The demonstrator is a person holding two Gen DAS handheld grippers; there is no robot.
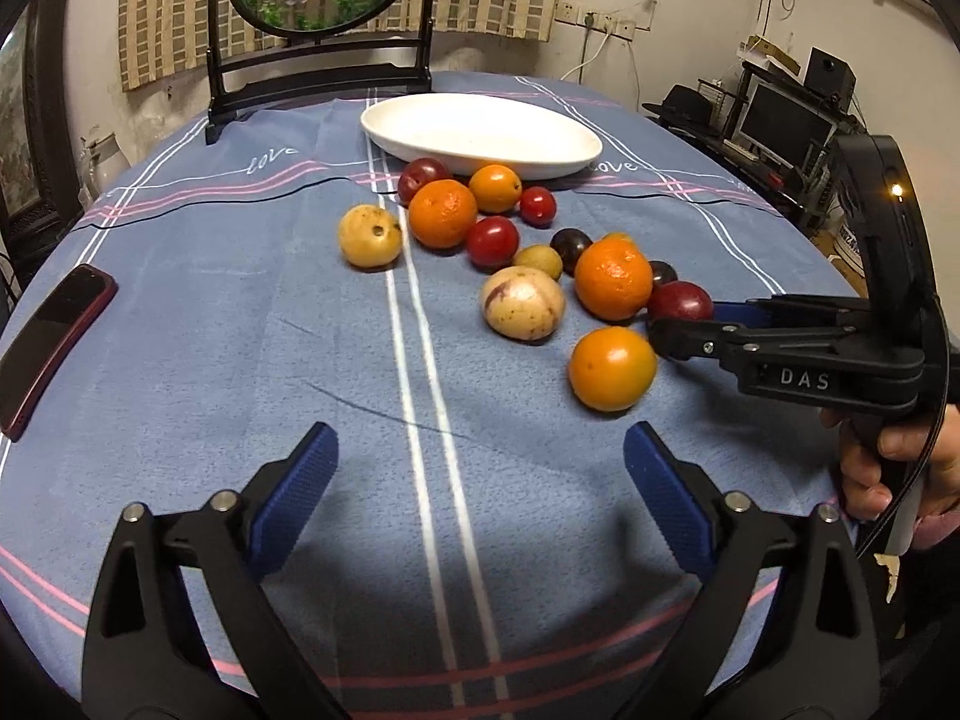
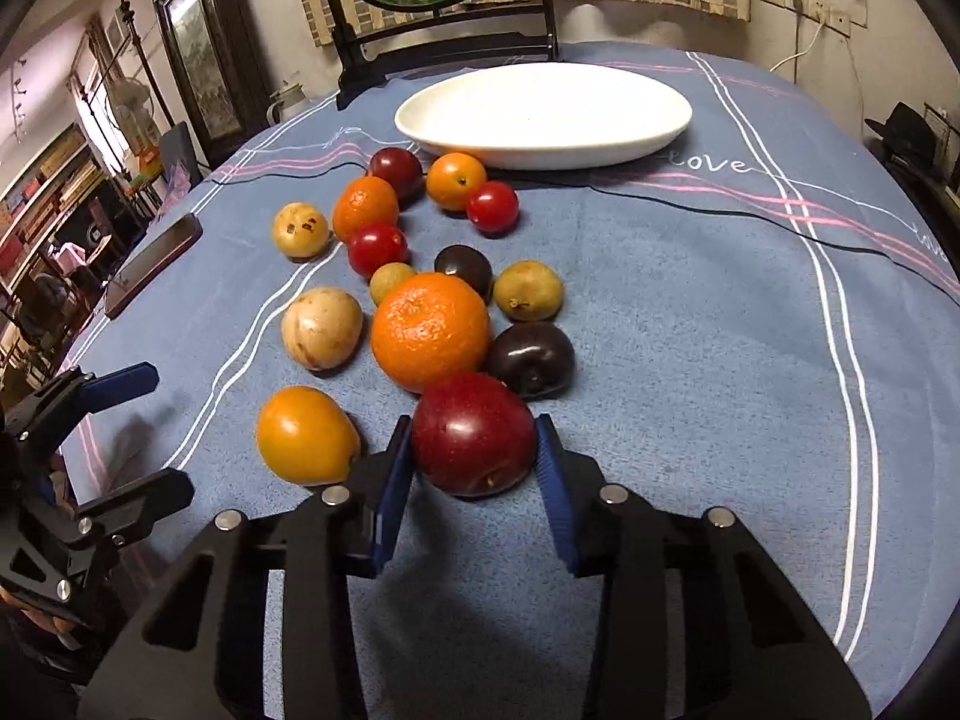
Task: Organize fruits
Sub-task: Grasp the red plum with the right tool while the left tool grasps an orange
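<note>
Several fruits lie loose on the blue tablecloth in front of an empty white oval plate (image 1: 480, 135) (image 2: 543, 117). My right gripper (image 2: 474, 450) is shut on a dark red plum (image 2: 473, 433), which rests on the cloth; both blue pads touch its sides. In the left wrist view the right gripper (image 1: 690, 324) reaches in from the right around that plum (image 1: 678, 302). Next to it lie a big orange (image 2: 429, 330), a dark purple plum (image 2: 531, 357) and a yellow-orange fruit (image 2: 306, 435). My left gripper (image 1: 480, 468) is open and empty above bare cloth, nearer than the fruits.
A dark phone (image 1: 51, 345) lies at the table's left edge. A black stand with a round goldfish picture (image 1: 318, 54) stands at the back, behind the plate. Shelves and a monitor (image 1: 786, 126) are beyond the table on the right.
</note>
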